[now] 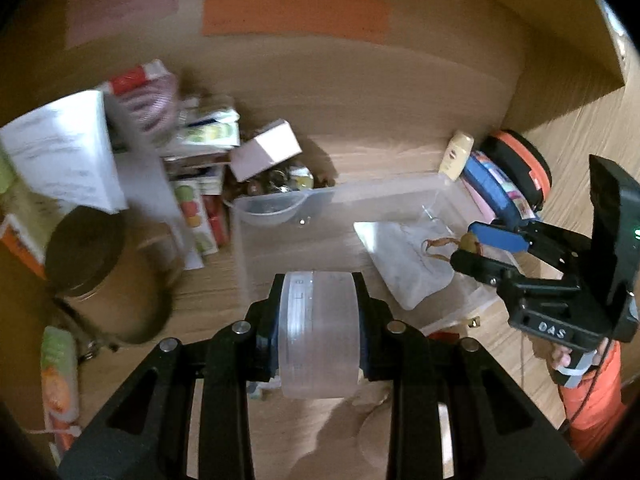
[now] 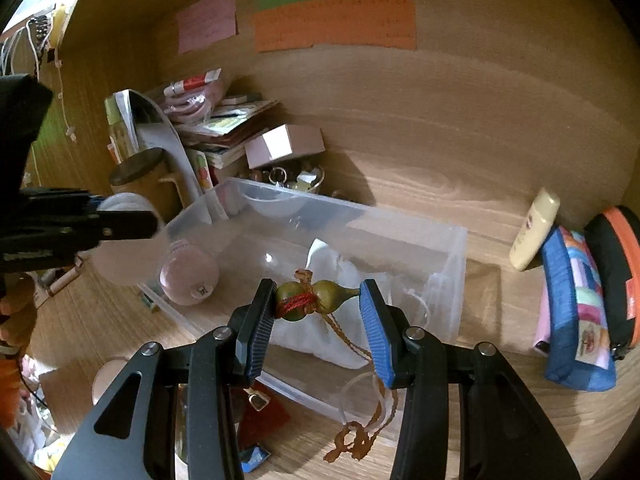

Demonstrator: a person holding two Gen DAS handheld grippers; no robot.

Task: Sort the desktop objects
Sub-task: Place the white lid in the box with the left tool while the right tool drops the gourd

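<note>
- Left gripper (image 1: 320, 312), low centre of the left wrist view, is clenched on a translucent roll of tape (image 1: 320, 332); both pads press its flat sides; the roll stands on edge between them, just in front of the near wall of the clear plastic bin (image 1: 280, 240)
- In the right wrist view the same gripper (image 2: 132, 224) enters from the left edge with the roll (image 2: 128, 240) raised beside the bin's left corner
- Right gripper (image 2: 320, 300), low centre of its own view, is grasping a small olive gourd charm (image 2: 316, 300) wound with red thread; the charm lies crosswise between the pads, its rounded end on the left pad, its thin tip reaching the blue right pad; a tan cord (image 2: 360, 432) hangs down from it in loops
- The charm hangs over the bin's (image 2: 456, 280) near part, above a white cloth bag (image 2: 332, 264) lying inside it
- In the left wrist view the right gripper (image 1: 468, 248) comes in from the right edge, the charm (image 1: 469, 242) at its tips; an orange sleeve (image 1: 596, 400) shows below it
- A pink round thing (image 2: 188, 276) rests against the bin's left wall
- Upper left of the right wrist view: a pile of books and packets (image 2: 224, 128), a pink box (image 2: 284, 144), a brown-lidded jar (image 2: 138, 170)
- At the right edge: a cream tube (image 2: 534, 228), a blue patchwork pouch (image 2: 576, 312), a black and orange case (image 2: 616, 272), standing side by side on the wooden desk (image 2: 440, 168)
</note>
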